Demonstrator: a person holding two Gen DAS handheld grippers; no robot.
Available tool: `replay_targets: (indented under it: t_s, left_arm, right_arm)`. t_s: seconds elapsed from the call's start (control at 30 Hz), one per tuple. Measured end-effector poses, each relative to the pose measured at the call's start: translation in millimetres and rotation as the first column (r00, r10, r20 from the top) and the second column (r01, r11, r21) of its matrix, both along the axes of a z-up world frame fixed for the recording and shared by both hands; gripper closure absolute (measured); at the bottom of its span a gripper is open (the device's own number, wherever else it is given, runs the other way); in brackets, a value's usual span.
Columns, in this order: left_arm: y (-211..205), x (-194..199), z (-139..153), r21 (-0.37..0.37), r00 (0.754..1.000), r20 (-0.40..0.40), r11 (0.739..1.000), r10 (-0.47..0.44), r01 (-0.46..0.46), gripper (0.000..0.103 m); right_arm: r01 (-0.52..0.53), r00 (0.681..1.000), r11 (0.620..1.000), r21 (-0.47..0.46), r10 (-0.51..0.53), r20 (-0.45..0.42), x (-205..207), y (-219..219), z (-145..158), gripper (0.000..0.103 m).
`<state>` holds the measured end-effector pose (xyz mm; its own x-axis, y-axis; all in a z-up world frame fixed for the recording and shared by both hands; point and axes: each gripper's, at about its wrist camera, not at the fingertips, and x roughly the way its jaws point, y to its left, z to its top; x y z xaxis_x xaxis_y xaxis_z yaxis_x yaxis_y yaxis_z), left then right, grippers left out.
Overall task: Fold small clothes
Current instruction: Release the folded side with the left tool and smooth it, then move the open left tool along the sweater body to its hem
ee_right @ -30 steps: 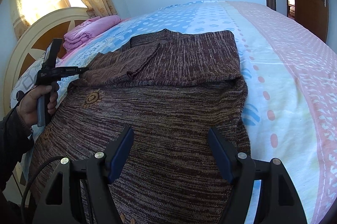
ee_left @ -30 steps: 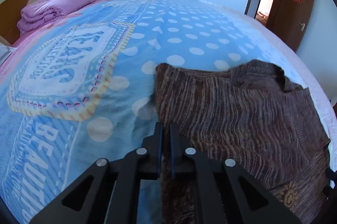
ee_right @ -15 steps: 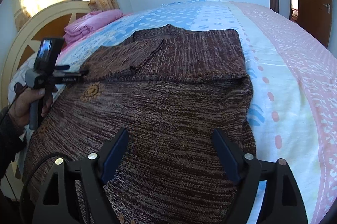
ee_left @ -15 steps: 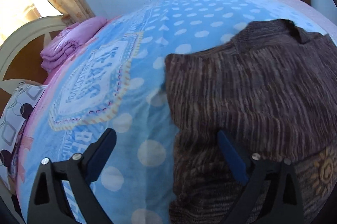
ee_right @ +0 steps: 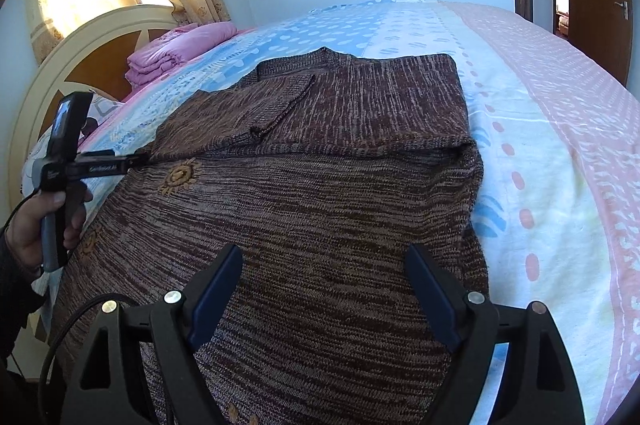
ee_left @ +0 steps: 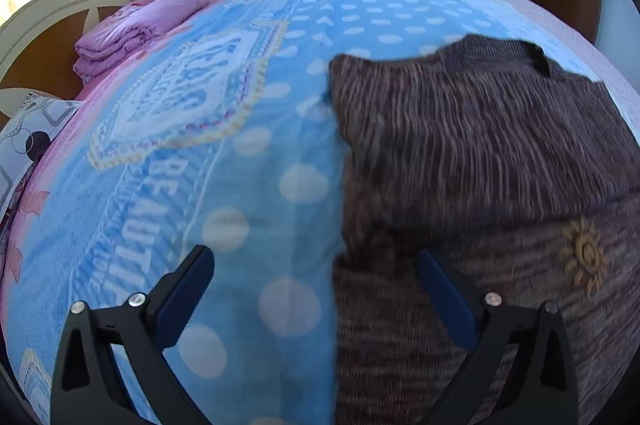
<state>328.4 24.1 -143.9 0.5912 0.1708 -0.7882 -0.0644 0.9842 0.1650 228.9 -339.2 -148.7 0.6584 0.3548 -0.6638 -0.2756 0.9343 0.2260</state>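
Sweater (ee_right: pixel 320 185) lies folded on the bedspread (ee_right: pixel 540 145); only the right wrist view shows the person's hand (ee_right: pixel 36 225). Left gripper (ee_left: pixel 316 265) gapes, released; right gripper (ee_right: pixel 324 261), just widening, grips nothing.

The sweater (ee_right: pixel 320 193) lies spread on the bed (ee_right: pixel 540 129), its sleeves folded across its far part. Folded bedding (ee_right: pixel 176 53) sits far left by the headboard (ee_right: pixel 80 65).

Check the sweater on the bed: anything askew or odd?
Nothing damaged or spilled. The sweater lies flat on the bed with both sleeves folded in across the chest. The only unevenness: the left sleeve's cuff lies slanted over the right fold.
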Motion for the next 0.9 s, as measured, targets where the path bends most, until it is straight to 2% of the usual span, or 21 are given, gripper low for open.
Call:
replay_targets:
  t_s: [0.17,0.37,0.9]
  left_arm:
    - [-2.3,-25.7,8.9,0.004,0.999,0.045,1.000,-0.021,0.021,0.000]
    - [-12.3,-52.1,19.3,-0.011,0.994,0.091,0.998,-0.064,0.066,0.000]
    - [-22.7,-99.1,8.5,-0.075,0.994,0.055,0.992,-0.099,0.103,0.000]
  right_arm:
    - [-0.006,1.000,1.000,0.022,0.005,0.006,-17.2,-0.2,6.7,0.019]
    - [-0.021,1.000,1.000,-0.009,0.021,-0.003,-36.1,11.9,2.9,0.019]
    - [-0.004,1.000,1.000,-0.013,0.004,-0.016,-66.0,14.8,1.3,0.019]
